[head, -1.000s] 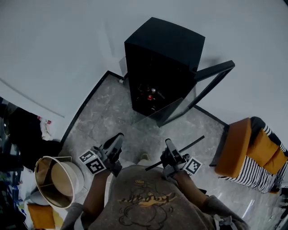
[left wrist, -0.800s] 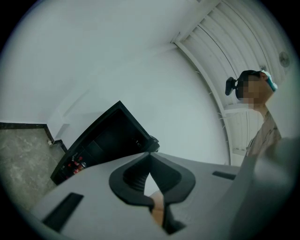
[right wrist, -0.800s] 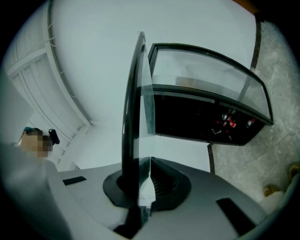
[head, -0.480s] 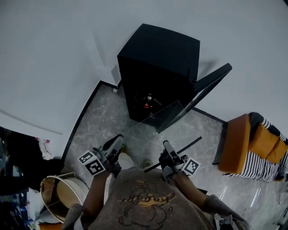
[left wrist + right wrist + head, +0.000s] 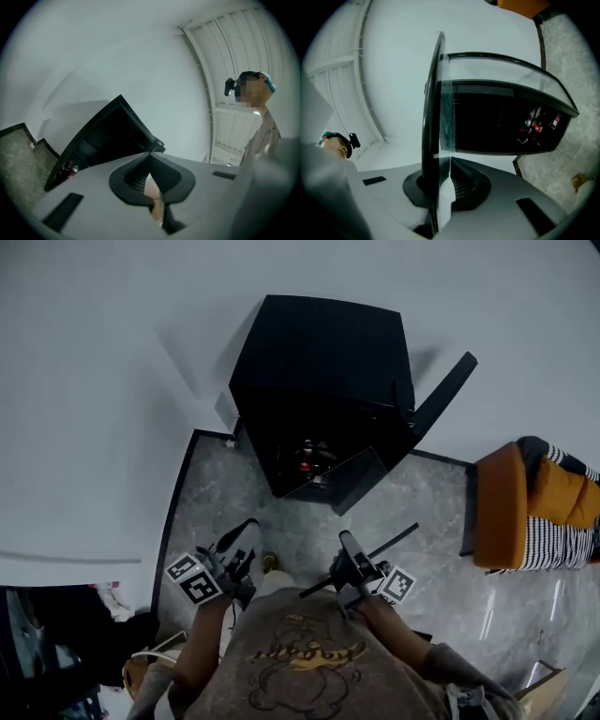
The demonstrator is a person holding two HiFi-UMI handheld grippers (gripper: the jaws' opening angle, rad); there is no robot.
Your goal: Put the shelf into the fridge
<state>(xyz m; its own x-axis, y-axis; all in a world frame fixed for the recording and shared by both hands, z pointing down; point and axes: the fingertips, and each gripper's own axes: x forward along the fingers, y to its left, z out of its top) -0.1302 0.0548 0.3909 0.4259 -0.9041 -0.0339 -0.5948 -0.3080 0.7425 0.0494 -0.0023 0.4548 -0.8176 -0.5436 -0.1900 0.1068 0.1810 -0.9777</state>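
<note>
A black fridge stands against the white wall, its door swung open to the right. Bottles and cans lie low inside it. My right gripper is shut on the shelf, a clear glass pane with a black rim, held on edge and reaching toward the fridge opening. In the right gripper view the shelf rises from my right gripper in front of the fridge. My left gripper is level with the right one, shut, nothing between its jaws. The fridge lies ahead of it.
An orange chair with a striped cushion stands on the right, close to the open door. A pale basket and dark clutter sit at the lower left. Grey marble floor lies between me and the fridge.
The fridge has come nearer and sits more squarely ahead; the chair and basket have slid outward in the view. Both grippers keep their pose, the right one still on the shelf.
</note>
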